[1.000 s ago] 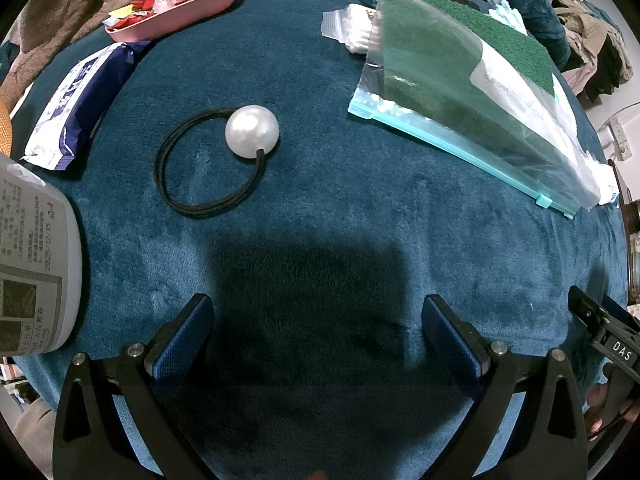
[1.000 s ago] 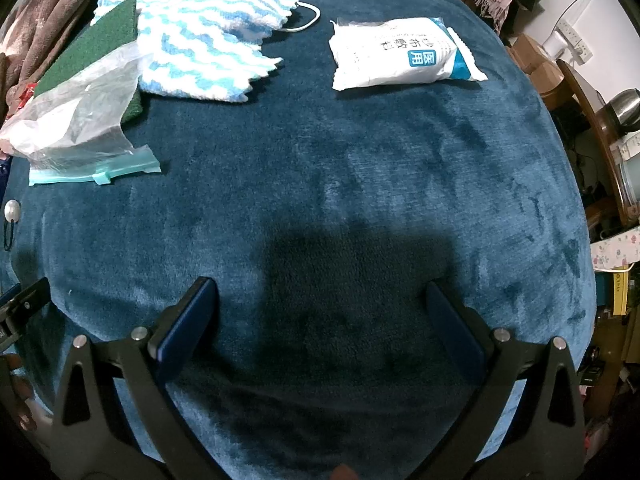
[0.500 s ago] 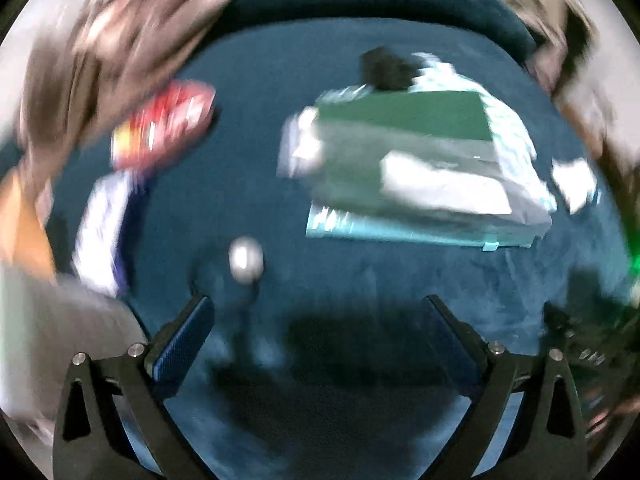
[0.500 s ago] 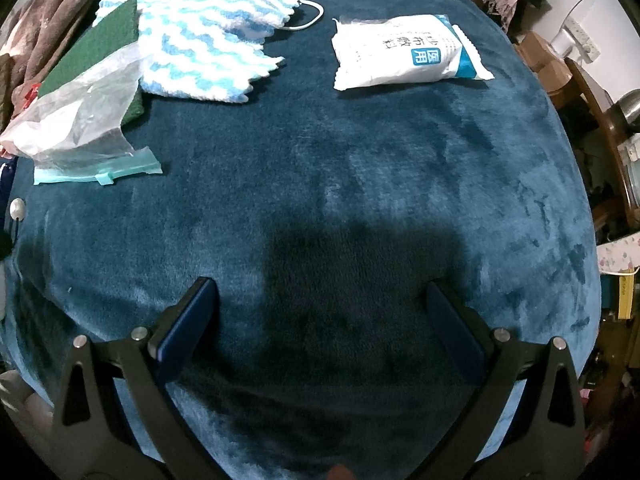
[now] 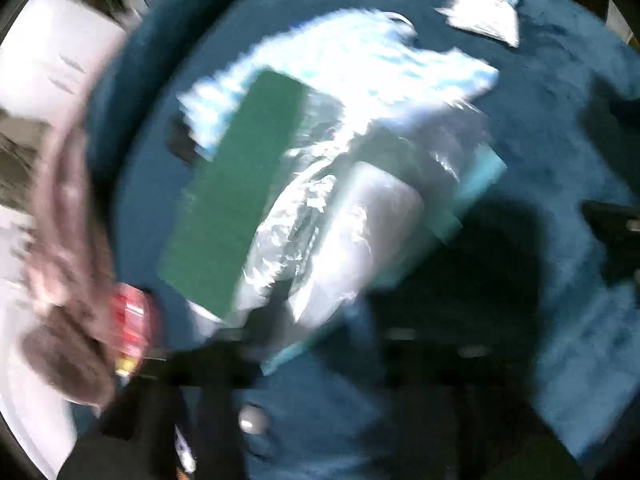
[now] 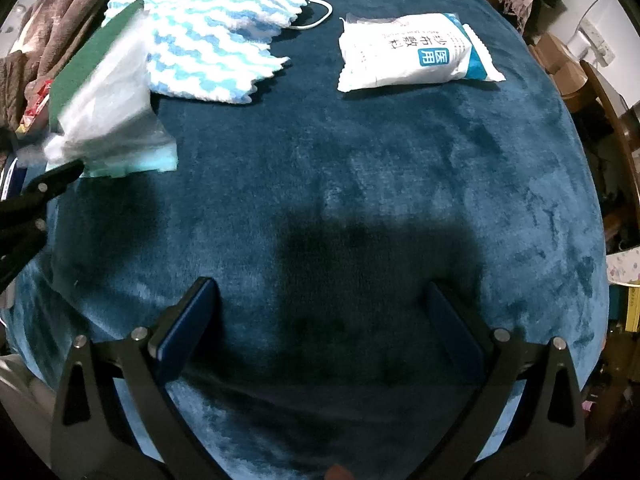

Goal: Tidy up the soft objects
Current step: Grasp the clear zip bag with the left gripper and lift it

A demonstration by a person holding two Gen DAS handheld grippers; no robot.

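Two hand-held grippers work over a blue plush surface (image 6: 380,184) strewn with soft goods. The right gripper (image 6: 320,300) hangs with its jaws spread wide and nothing between them, only bare plush ahead of its fingers. Far ahead and slightly to its right lies a white sealed packet (image 6: 412,54); ahead to its left, a blue-and-white striped cloth (image 6: 216,48). At its far left the left gripper (image 6: 74,168) reaches in, its jaws having just been closing, fingertips at the near corner of a clear zip bag (image 6: 108,112) that holds a green scouring pad (image 6: 88,60). The left wrist view is heavily blurred, so whether those jaws actually pinch the bag cannot be told. A pearl hair tie (image 5: 252,420) lies close under the left gripper, behind its tips.
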